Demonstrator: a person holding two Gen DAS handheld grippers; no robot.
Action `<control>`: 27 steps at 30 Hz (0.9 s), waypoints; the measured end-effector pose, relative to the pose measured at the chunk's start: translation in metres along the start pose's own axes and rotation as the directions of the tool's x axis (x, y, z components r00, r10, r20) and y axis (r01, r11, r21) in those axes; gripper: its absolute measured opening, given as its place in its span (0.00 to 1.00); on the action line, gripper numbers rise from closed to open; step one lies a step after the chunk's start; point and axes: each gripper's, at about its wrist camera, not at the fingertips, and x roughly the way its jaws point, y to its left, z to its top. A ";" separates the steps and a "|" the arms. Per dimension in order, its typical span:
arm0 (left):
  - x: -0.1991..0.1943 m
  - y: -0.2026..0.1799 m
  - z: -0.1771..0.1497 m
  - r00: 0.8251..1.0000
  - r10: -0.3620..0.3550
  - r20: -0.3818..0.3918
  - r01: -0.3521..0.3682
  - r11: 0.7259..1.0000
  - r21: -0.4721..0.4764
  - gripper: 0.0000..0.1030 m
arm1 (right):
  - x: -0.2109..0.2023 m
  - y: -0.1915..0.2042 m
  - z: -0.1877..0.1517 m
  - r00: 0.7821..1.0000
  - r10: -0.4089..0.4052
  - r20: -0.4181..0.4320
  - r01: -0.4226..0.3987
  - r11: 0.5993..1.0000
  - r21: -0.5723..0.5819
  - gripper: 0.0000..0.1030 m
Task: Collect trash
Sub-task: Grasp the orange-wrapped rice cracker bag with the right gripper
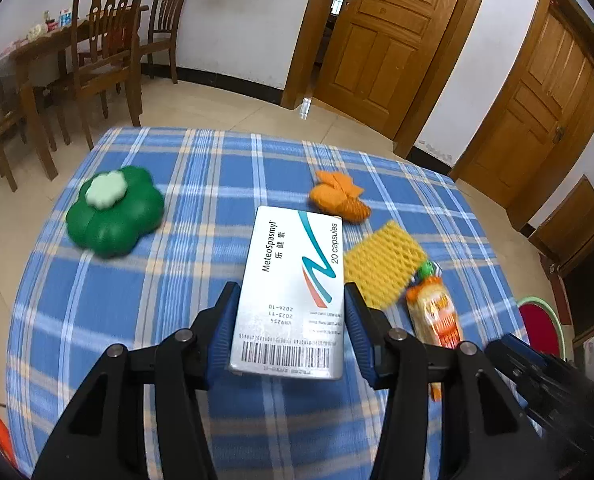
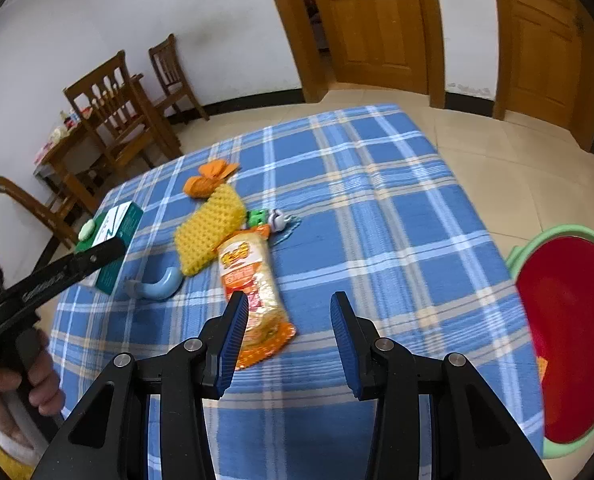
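My left gripper (image 1: pixel 291 286) is shut on a white MeteoSpasmyl medicine box (image 1: pixel 293 292), blue pads pressing its long sides, and holds it just above the blue plaid tablecloth (image 1: pixel 201 184). In the right wrist view the same box (image 2: pixel 117 232) hangs at the left of the table. My right gripper (image 2: pixel 289 300) stands open over the cloth with nothing between its pads. An orange snack wrapper (image 2: pixel 253 288) lies under its left finger. Beyond it lie a yellow foam net (image 2: pixel 209 236) and an orange foam net (image 2: pixel 211 180).
A red bin with a green rim (image 2: pixel 557 236) stands off the table's right edge. A green flower-shaped object (image 1: pixel 115 212), a blue curved piece (image 2: pixel 159 286) and a small green-and-grey item (image 2: pixel 271 218) also lie on the cloth. Wooden chairs (image 1: pixel 105 52) stand behind.
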 end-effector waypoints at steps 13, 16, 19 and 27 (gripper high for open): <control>-0.020 0.015 -0.033 1.000 0.009 -0.002 -0.009 0.998 -0.061 0.50 | 0.028 0.023 -0.006 0.998 -0.020 -0.052 0.016 0.996 -0.083 0.53; -0.018 0.021 -0.037 1.000 0.004 -0.015 -0.005 0.997 -0.082 0.50 | 0.035 0.026 -0.005 0.998 -0.035 -0.060 0.030 0.995 -0.090 0.53; -0.019 0.025 -0.040 1.000 0.006 -0.014 -0.007 0.996 -0.093 0.50 | 0.039 0.028 -0.004 0.997 -0.049 -0.058 0.043 0.995 -0.094 0.53; -0.019 0.025 -0.043 1.000 -0.001 -0.015 0.000 0.996 -0.095 0.50 | 0.040 0.028 -0.004 0.998 -0.061 -0.032 0.057 0.993 -0.099 0.53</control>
